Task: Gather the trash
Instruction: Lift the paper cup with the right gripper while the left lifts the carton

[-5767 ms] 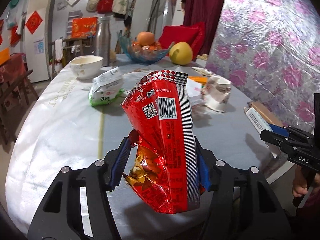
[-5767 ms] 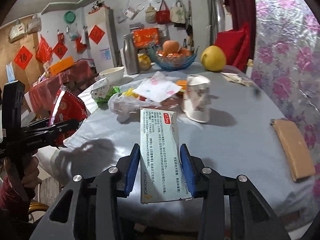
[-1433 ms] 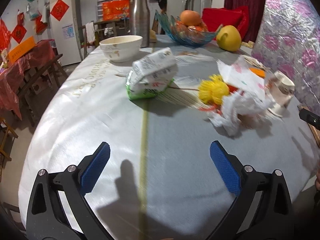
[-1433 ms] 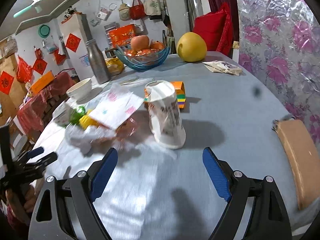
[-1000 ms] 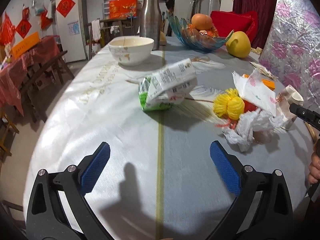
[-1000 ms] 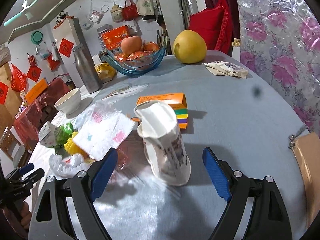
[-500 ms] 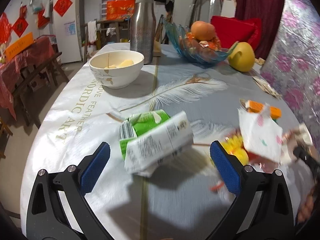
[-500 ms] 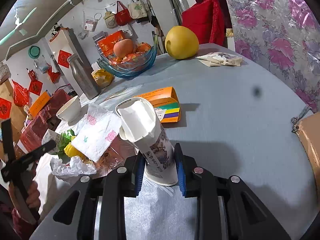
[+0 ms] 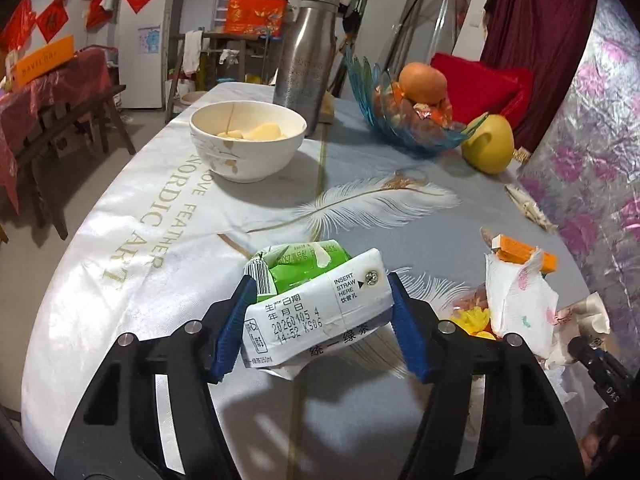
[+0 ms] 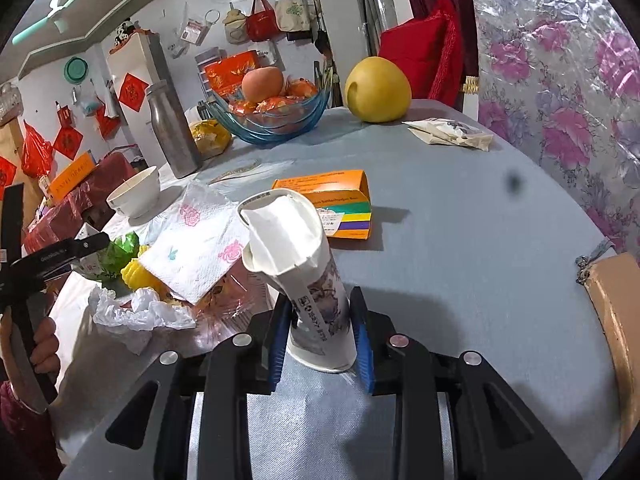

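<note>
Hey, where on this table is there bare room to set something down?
Free: the cloth between the white bowl and the green drink carton, and the grey stretch right of the orange box, before the brown pad. Crowded: around the napkin and crumpled plastic.

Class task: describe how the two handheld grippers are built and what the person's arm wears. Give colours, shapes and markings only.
Both the left gripper and the right gripper have black angular frames with triangular cut-outs, silver screws and ribbed blue pads. White lettering marks the sides. A dark red sleeve shows.

Black grippers (image 9: 318,326), blue-padded fingers (image 9: 232,326), seemingly red sleeve (image 10: 18,420).
</note>
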`<action>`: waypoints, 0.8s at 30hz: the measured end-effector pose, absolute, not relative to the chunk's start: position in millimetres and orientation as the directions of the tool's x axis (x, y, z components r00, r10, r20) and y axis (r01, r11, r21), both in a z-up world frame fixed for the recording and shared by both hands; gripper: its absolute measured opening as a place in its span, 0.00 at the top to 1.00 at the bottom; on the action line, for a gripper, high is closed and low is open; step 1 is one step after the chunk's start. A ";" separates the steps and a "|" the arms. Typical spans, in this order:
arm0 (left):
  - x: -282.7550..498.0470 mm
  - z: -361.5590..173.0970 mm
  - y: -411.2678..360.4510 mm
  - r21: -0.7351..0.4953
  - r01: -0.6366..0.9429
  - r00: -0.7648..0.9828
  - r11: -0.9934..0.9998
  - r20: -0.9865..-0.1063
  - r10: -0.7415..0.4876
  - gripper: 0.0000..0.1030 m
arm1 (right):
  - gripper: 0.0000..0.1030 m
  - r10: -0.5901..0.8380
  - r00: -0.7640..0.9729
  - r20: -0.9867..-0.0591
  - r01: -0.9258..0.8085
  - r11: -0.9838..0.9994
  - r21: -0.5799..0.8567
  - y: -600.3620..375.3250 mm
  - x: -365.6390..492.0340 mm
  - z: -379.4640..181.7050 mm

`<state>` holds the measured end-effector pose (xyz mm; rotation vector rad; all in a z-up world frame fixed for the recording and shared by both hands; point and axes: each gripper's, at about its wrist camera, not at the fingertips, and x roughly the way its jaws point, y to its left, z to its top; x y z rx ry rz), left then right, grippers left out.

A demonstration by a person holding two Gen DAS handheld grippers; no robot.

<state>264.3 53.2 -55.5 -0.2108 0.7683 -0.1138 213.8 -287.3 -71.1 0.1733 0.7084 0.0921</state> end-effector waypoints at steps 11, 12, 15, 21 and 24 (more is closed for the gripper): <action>263.2 -61.8 56.4 -0.226 -0.001 0.693 0.974 -0.703 -0.162 0.30 | 0.65 0.122 0.736 -0.665 -0.017 0.987 0.163 -284.2 220.1 -74.7; 263.9 -63.0 57.7 -0.226 -0.007 0.690 0.974 -0.706 -0.159 0.30 | 0.65 0.123 0.737 -0.665 -0.017 0.987 0.163 -283.9 219.9 -74.5; 262.9 -62.9 58.3 -0.218 -0.007 0.695 0.976 -0.703 -0.152 0.34 | 0.69 0.142 0.739 -0.659 -0.031 0.984 0.176 -284.1 219.3 -75.0; 248.7 -46.8 53.9 -0.198 0.031 0.764 0.980 -0.628 -0.151 0.34 | 0.69 0.147 0.760 -0.633 -0.044 0.983 0.176 -281.7 214.1 -71.7; 242.8 -39.5 51.6 -0.226 0.073 0.779 0.971 -0.596 -0.197 0.34 | 0.69 0.138 0.783 -0.607 -0.035 0.983 0.179 -283.8 208.5 -67.1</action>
